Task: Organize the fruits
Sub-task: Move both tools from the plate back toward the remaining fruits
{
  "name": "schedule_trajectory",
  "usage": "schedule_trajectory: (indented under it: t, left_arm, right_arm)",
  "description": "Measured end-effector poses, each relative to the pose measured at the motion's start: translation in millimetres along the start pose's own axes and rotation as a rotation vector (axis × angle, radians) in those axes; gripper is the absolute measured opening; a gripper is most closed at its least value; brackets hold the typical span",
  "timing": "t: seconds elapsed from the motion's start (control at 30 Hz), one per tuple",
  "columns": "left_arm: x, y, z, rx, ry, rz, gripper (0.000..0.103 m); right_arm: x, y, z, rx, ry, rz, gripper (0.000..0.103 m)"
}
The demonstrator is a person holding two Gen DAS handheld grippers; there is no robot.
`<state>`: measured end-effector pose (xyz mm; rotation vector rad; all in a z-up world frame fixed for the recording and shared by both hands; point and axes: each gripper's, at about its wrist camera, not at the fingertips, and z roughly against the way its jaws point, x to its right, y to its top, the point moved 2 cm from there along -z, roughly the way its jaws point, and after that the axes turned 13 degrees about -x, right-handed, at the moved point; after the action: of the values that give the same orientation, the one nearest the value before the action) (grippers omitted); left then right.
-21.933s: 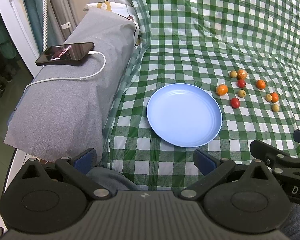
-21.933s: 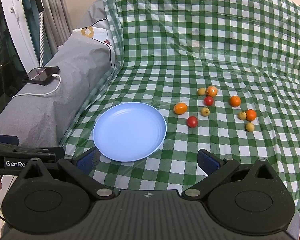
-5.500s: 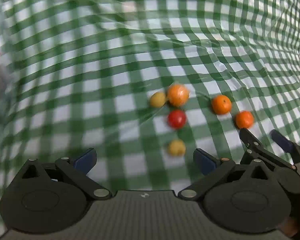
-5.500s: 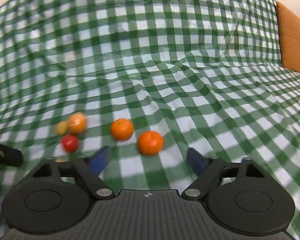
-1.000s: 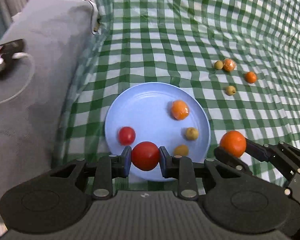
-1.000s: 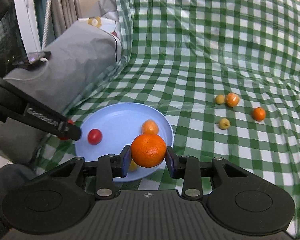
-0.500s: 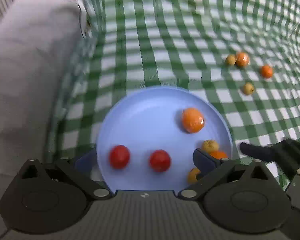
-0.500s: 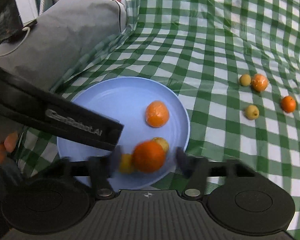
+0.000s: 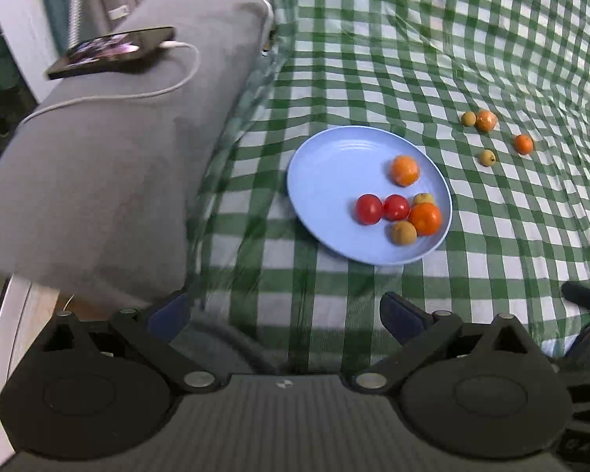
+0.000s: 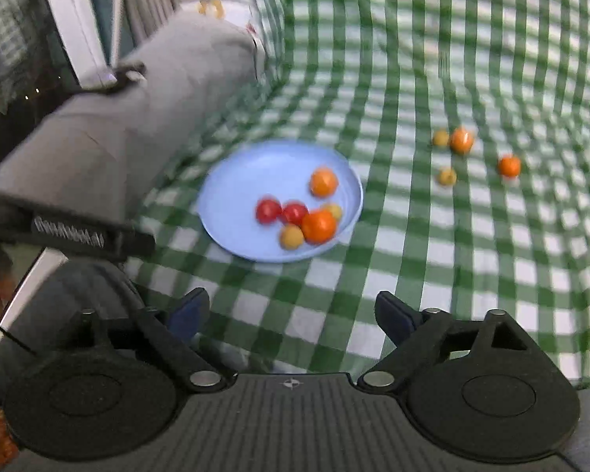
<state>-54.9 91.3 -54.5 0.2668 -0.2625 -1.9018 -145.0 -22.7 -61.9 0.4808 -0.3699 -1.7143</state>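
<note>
Right wrist view is smeared with motion blur, so the fruit on the blue plate (image 10: 232, 181) are just soft colour blobs, and the small yellowish one (image 10: 333, 210) sits half tucked behind the big orange (image 10: 318, 226). The white lettering on the left gripper's finger (image 10: 69, 232) is too blurred to read. The phone (image 10: 114, 76) on the grey armrest is only a dark smudge there. In the left wrist view the right gripper (image 9: 586, 301) is cut off by the right edge, so only a dark tip shows and its jaws can't be judged from there. The phone screen (image 9: 110, 49) is too blurry to make out.
</note>
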Motion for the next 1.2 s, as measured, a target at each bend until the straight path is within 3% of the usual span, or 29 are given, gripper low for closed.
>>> schedule_trajectory:
  t: [0.13,0.47,0.77,1.2]
  left_arm:
    - [0,-15,24,0.061,0.005,-0.019,0.102]
    - [16,-41,73,0.174,-0.004,-0.044,0.102]
    - [21,-60,94,0.216,-0.002,-0.059,0.102]
    - [27,-64,95,0.211,0.006,-0.080,0.102]
  right_arm:
    - [-8,-5,31,0.092,-0.011,0.025,0.094]
    - [-16,-29,76,0.205,-0.031,0.044,0.096]
    - [-17,-46,102,0.270,-0.030,0.049,0.096]
    - [-17,-50,104,0.283,-0.019,0.018,0.096]
